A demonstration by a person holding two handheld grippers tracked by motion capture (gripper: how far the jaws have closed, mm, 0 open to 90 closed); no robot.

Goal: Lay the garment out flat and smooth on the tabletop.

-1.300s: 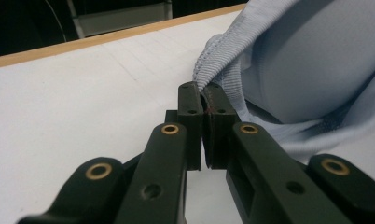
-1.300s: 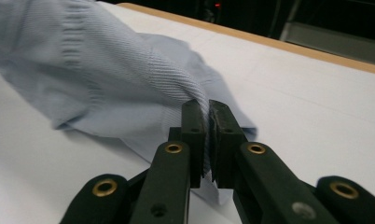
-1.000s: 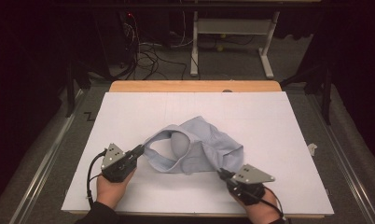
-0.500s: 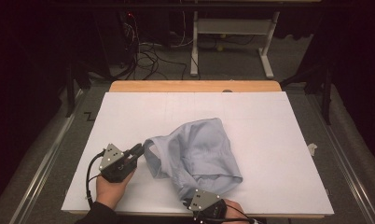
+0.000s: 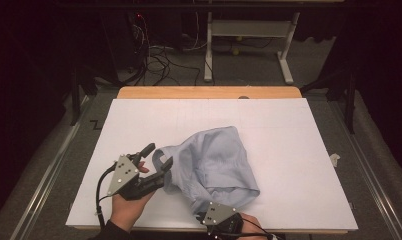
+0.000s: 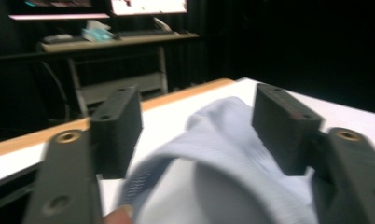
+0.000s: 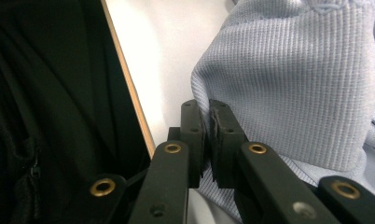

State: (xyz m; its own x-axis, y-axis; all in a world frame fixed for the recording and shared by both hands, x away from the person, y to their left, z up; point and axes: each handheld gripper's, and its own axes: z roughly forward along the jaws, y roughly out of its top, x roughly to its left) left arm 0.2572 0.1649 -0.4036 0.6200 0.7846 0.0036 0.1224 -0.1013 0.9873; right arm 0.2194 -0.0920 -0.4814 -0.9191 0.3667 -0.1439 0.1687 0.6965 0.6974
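A light blue garment (image 5: 214, 160) lies bunched on the white table (image 5: 289, 150). My left gripper (image 5: 158, 156) is at the garment's left edge. Its jaws have just been opening and stand apart, with a fold of the blue cloth (image 6: 223, 140) loose between them and no pad pressing on it. In the left gripper view (image 6: 199, 116) a fingertip (image 6: 118, 215) shows at the bottom. My right gripper (image 5: 203, 212) sits at the table's near edge, its jaws (image 7: 208, 112) shut on a fold of the garment (image 7: 293, 70).
A wooden strip (image 5: 209, 92) runs along the table's far edge. Beyond it stand a metal desk frame (image 5: 244, 45) and loose cables (image 5: 159, 55) on the floor. A small white scrap (image 5: 334, 159) lies at the table's right edge.
The right gripper dragged its cloth edge left along the near edge, folding the garment over. The left gripper rose a little and opened, letting go of the cloth.
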